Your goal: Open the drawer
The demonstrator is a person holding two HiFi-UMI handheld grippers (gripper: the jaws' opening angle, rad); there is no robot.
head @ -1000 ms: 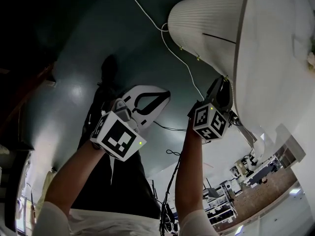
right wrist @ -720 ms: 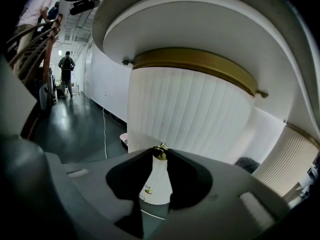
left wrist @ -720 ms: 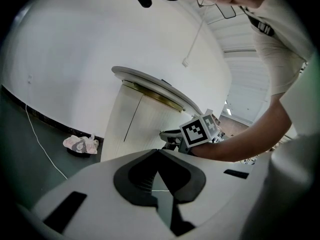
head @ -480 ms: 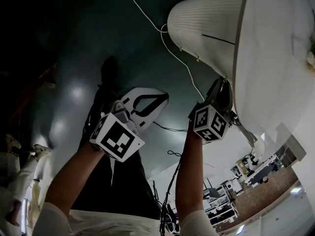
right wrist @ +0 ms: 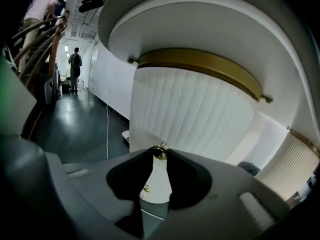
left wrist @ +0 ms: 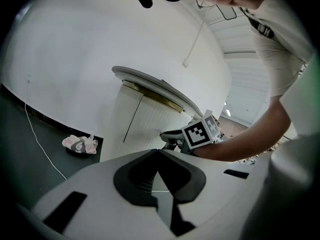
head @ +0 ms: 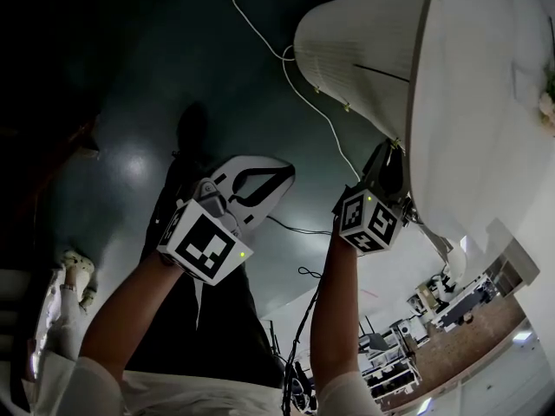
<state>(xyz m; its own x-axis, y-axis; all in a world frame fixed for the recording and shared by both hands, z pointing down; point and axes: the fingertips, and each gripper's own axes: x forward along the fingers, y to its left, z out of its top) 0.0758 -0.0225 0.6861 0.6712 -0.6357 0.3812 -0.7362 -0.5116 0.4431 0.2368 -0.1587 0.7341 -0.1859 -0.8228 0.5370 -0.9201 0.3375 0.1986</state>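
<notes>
Right gripper view, largest first: broad white round tabletop (right wrist: 210, 29) overhead; beneath its brass band (right wrist: 200, 64), curved white ribbed drawer front (right wrist: 190, 114), seemingly not yet pulled out. Right tongs (right wrist: 160, 154) clenched on the small round brass knob (right wrist: 160, 150) at their very tips. Left tongs (left wrist: 158, 151) closed on nothing, off to the side. Best done by pulling straight back, level, squeezing firmly against slipping off.

The left forearm (head: 130, 306) and right forearm (head: 332, 302) reach forward side by side. The left gripper (left wrist: 157, 151) hangs free, its jaws together with nothing between them. The right gripper (head: 392, 150) has its jaws pinched on a small brass knob (right wrist: 160, 152).
</notes>
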